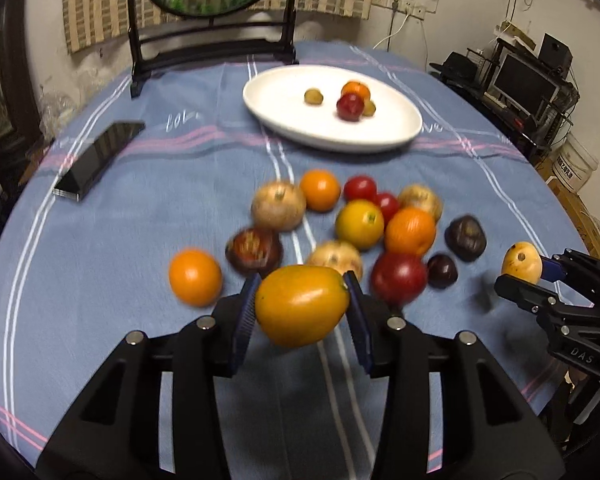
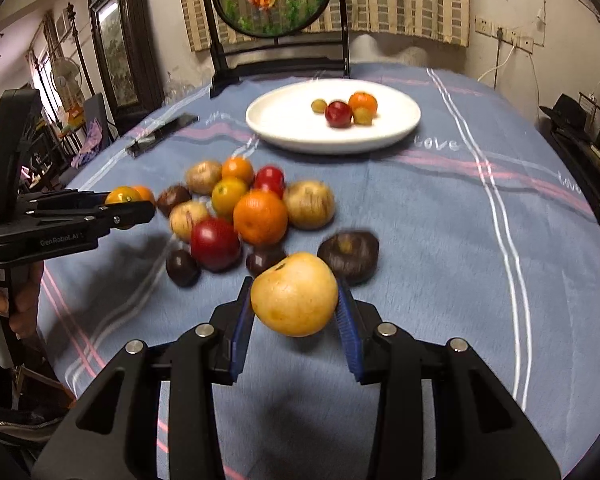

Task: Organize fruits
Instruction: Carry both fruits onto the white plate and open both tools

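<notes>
My left gripper (image 1: 302,280) is shut on an oval orange-yellow fruit (image 1: 302,308), held just above the blue cloth. My right gripper (image 2: 294,284) is shut on a round pale-yellow fruit (image 2: 294,296), also lifted off the cloth. Each gripper shows in the other's view: the right gripper (image 1: 524,276) at the right edge, the left gripper (image 2: 128,202) at the left. A pile of loose fruits (image 1: 360,220) (image 2: 244,208) lies beyond both. Farther back, a white oval plate (image 1: 284,128) (image 2: 284,120) holds several small fruits.
A black phone (image 1: 100,158) lies on the cloth at the left. A round painted screen on a dark stand (image 1: 212,40) rises behind the plate. A person's hand (image 2: 24,304) grips the left tool's handle. The round table's edge curves close on both sides.
</notes>
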A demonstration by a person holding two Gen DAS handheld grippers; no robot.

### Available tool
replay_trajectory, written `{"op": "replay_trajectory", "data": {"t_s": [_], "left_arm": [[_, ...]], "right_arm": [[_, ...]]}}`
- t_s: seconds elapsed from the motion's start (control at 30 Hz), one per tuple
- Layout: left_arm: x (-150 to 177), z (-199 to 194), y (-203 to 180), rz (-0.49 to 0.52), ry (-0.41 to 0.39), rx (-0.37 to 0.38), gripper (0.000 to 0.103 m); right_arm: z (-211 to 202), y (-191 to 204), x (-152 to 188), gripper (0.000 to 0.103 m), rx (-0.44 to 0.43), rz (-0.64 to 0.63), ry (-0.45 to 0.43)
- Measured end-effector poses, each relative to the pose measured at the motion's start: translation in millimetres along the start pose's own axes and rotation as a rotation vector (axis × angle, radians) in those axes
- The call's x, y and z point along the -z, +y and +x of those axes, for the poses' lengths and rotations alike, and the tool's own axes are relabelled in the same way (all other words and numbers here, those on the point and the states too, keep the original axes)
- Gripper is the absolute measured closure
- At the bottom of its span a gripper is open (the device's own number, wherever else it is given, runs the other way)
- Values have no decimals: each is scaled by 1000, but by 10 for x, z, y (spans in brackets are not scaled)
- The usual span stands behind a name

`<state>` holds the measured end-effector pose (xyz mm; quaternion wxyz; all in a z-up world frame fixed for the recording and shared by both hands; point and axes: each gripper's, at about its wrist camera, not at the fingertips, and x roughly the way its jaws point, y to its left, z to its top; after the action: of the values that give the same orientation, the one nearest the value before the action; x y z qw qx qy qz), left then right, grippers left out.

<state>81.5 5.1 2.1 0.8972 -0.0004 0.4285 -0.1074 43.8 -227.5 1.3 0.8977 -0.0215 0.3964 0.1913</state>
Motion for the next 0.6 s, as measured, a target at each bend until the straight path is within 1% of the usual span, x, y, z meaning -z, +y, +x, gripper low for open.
{"op": "replay_trajectory", "data": {"t_s": [0.1, 0.17, 0.27, 0.33, 0.47, 0.53, 0.6], "left_arm": [[-196, 5, -23, 0, -9, 17, 60], [-369, 42, -54, 1, -12, 30, 60], [-614, 109, -129, 18, -25, 28, 60], [-791, 185, -158, 18, -30, 35, 60], [-1099, 359, -184, -6, -30, 45, 60], [-1235, 472, -178, -22, -30, 36, 60], [-1346, 582, -165, -39, -25, 44, 60]], "right_arm": [[-37, -44, -206, 63, -13, 4, -37], [-48, -65, -351, 63, -7, 1, -61], [-35, -93, -617, 63, 6, 3, -92], [-12, -106, -776, 63, -1, 7, -110], [165, -159, -1112, 63, 11, 11, -126], [340, -231, -1255, 63, 19, 29, -115], [485, -283, -1326, 63, 37, 46, -99]]}}
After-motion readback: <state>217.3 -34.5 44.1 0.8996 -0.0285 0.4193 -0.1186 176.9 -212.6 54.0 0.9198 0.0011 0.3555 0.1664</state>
